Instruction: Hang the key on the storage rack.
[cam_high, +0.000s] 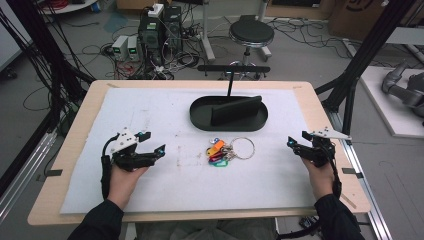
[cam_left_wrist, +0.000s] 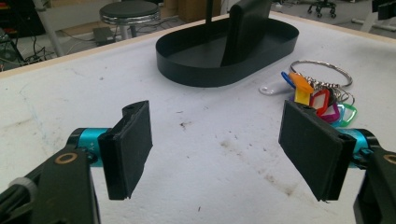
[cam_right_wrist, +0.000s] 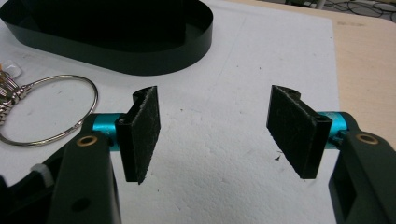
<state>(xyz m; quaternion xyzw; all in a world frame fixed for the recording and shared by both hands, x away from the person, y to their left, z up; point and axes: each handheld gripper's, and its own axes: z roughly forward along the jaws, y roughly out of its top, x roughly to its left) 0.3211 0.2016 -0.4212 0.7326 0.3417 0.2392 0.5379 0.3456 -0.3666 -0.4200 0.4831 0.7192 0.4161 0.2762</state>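
Key bunch (cam_high: 227, 149) lies crosswise, ring (cam_high: 243, 148) end toward right gripper (cam_high: 301, 143)

Your left gripper (cam_high: 150, 143) and right gripper (cam_high: 296, 143): black bodies, each topped by a grey three-cornered plate (right one is paler, at the far side). Flat black rectangular pads (cam_left_wrist: 128, 148) with a rough felt-like face, mounted on teal anodised barrels. Brass-ringed pivot screws on the arms. Black cable trails from each. Your sleeves (cam_high: 100, 222) are dark.
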